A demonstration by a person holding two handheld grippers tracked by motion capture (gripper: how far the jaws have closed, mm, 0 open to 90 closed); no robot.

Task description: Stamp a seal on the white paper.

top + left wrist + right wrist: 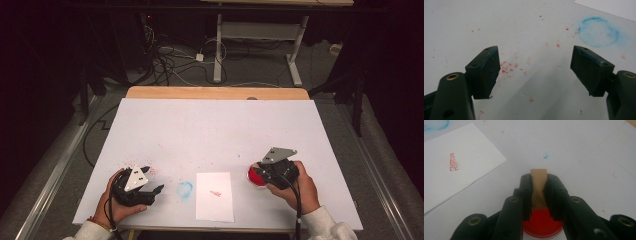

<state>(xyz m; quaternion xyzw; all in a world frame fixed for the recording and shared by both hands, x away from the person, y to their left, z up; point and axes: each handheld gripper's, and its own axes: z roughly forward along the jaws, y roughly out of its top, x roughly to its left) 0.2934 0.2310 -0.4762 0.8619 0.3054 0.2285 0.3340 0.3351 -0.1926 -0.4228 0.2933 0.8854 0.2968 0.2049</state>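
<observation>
Right claw (539, 195) clamped on wooden stamp (538, 182) over red ink pad (541, 225); paper (214, 196) already stamped, prob re-inking. Left claw (535, 72) apart, idle.

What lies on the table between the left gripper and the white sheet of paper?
In the high view, a round blue ink smudge lies between the left gripper and the paper, among red specks.

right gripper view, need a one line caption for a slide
Right gripper shut on a wooden stamp over a red ink pad, with stamped paper lying nearby.
</observation>
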